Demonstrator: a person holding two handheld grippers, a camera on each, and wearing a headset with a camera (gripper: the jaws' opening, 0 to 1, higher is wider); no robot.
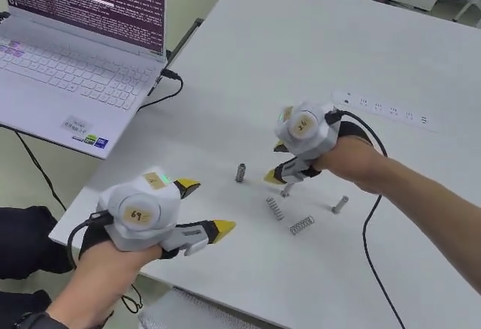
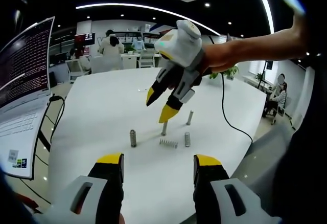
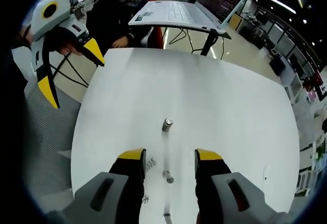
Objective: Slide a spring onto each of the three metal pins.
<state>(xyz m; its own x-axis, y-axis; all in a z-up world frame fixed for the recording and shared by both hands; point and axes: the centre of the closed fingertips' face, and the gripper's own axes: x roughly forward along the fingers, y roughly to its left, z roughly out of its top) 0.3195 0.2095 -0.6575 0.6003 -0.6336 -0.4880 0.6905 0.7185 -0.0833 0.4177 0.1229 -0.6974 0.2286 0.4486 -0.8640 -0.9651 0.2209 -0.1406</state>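
Number "69" on round label (image 1: pixel 139 215) atop the left gripper (image 1: pixel 208 206).

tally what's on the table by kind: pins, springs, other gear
Pins: 3
Springs: 3 (1 looks to be standing on a pin, 2 lying loose)
Laptop: 1
Power strip: 1
Total: 8

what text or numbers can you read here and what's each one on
"69": sticker on left gripper
sticker on right gripper: blurred
screen text and stickers on laptop: too small
marks on power strip: too small
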